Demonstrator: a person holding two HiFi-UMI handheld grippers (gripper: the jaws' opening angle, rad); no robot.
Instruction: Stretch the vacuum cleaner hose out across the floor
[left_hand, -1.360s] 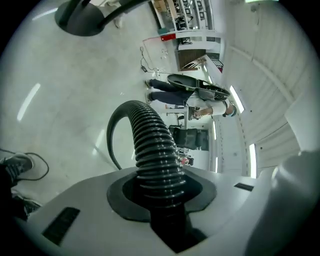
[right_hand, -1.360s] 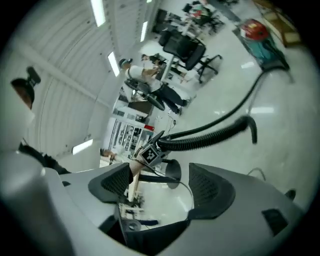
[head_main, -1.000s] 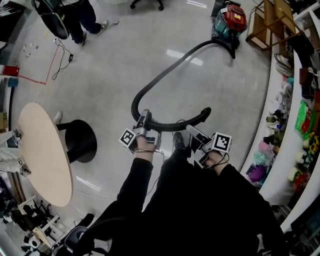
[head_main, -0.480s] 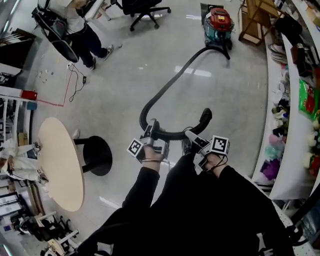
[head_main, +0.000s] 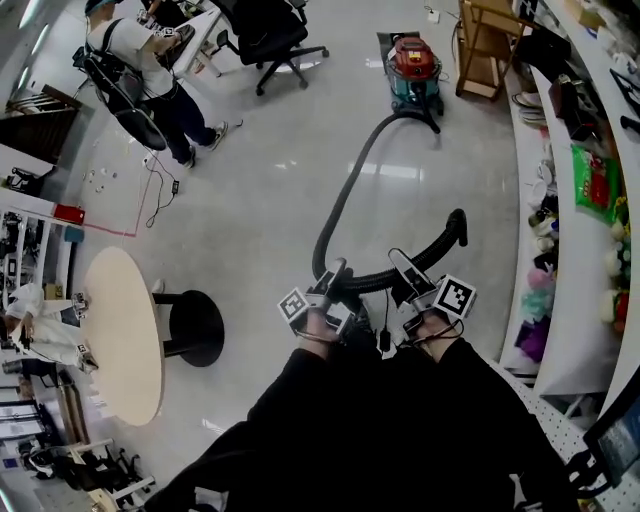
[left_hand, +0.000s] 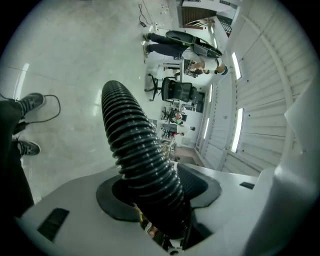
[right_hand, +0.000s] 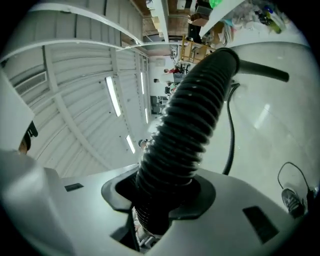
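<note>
A red and teal vacuum cleaner (head_main: 413, 70) stands at the far end of the floor. Its black ribbed hose (head_main: 345, 195) runs toward me, bends sharply by my left gripper (head_main: 330, 281), then crosses to my right gripper (head_main: 402, 268) and ends free (head_main: 457, 226). In the left gripper view, the hose (left_hand: 135, 145) lies between the pads of the left gripper (left_hand: 155, 185), whose jaws have just been opening. In the right gripper view, the right gripper (right_hand: 162, 192) has just been closing and now clamps the hose (right_hand: 192, 125).
A round table (head_main: 120, 340) on a black base (head_main: 195, 325) stands to my left. A person with a backpack (head_main: 140, 85) and an office chair (head_main: 265, 30) are at the far left. Stocked shelves (head_main: 590, 200) line the right, with a wooden stand (head_main: 485, 40) by the vacuum.
Both grippers have risen and moved to the right with the hose. The right gripper, open beside the hose before, has closed on it. The hose's bend has tightened.
</note>
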